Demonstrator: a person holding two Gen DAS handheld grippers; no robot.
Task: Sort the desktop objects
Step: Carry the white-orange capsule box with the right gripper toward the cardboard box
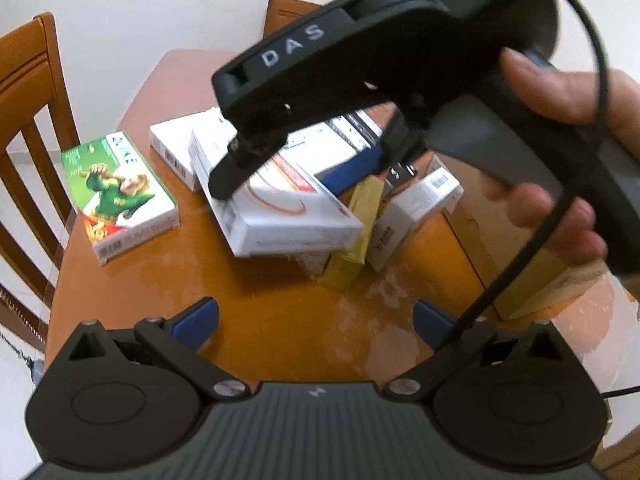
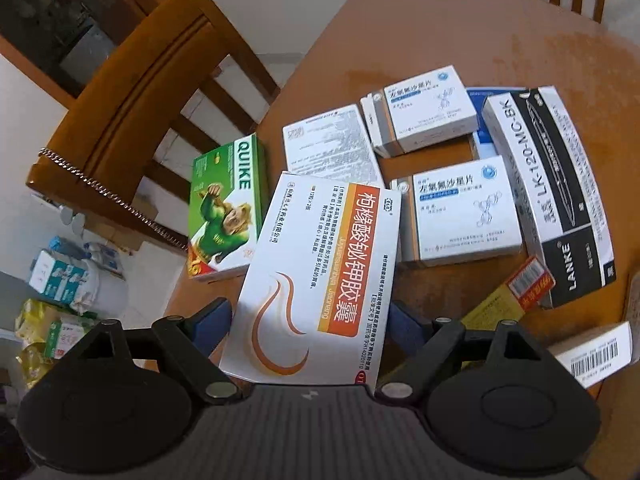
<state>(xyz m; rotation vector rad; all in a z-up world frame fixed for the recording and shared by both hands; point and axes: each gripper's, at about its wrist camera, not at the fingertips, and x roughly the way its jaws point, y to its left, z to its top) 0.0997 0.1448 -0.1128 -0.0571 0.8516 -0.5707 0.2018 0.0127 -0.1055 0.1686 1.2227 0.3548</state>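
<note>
Left gripper [image 1: 314, 322]: black plastic body, ribbed grey top plate with small pale logo, two round black housings, silver screw heads at linkage pivots, triangular cut-outs, blue finger pads [image 1: 200, 318]. Right gripper [image 2: 310, 322]: same build, blue pads [image 2: 216, 316], ribbed plate, silver screws; seen from outside, white letters "DAS" on black shell, grey trigger panel, thin black cable [image 1: 520, 264] looped alongside. Hand [image 1: 560, 168]: bare, no sleeve visible.
</note>
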